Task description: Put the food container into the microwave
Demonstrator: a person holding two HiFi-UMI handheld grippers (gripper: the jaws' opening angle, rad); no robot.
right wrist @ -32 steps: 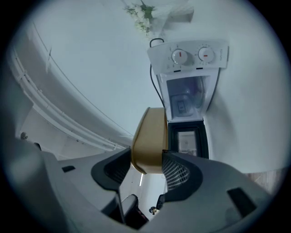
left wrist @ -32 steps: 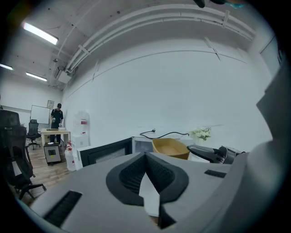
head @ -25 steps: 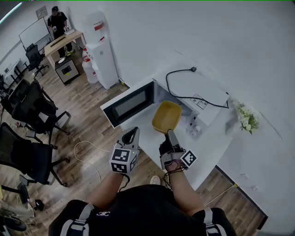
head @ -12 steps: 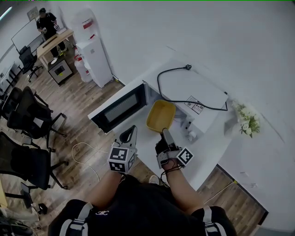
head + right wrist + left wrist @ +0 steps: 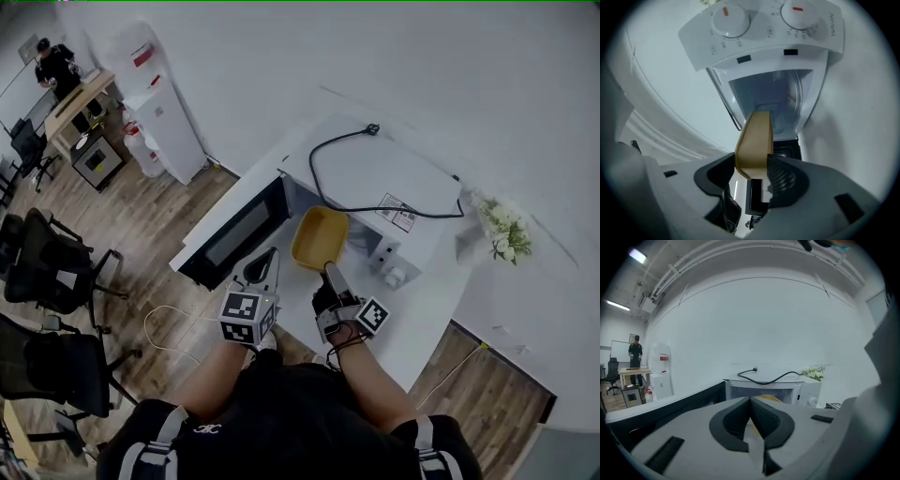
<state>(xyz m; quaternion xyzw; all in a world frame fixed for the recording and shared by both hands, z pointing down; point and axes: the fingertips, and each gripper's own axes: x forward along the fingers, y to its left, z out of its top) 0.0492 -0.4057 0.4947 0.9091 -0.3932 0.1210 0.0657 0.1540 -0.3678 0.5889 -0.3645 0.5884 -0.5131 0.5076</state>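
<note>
A yellow food container (image 5: 319,236) is held level at its near rim, just in front of the open white microwave (image 5: 375,173). My right gripper (image 5: 328,270) is shut on that rim. In the right gripper view the food container (image 5: 754,138) shows edge-on between the jaws, pointing at the microwave's cavity (image 5: 776,98). The dark microwave door (image 5: 234,230) stands swung out to the left. My left gripper (image 5: 271,257) hangs beside the door's free edge; its pads (image 5: 761,416) meet with nothing between them.
A black power cable (image 5: 375,202) lies on the microwave's top. Two control knobs (image 5: 729,18) sit beside the cavity. The white table (image 5: 422,319) carries flowers (image 5: 502,234) at the right. A water dispenser (image 5: 159,112), office chairs (image 5: 52,272) and a person (image 5: 56,66) are far left.
The right gripper has carried the container nearer the microwave's opening. The left gripper stays shut near the door. The head view has shifted, sliding the room leftward.
</note>
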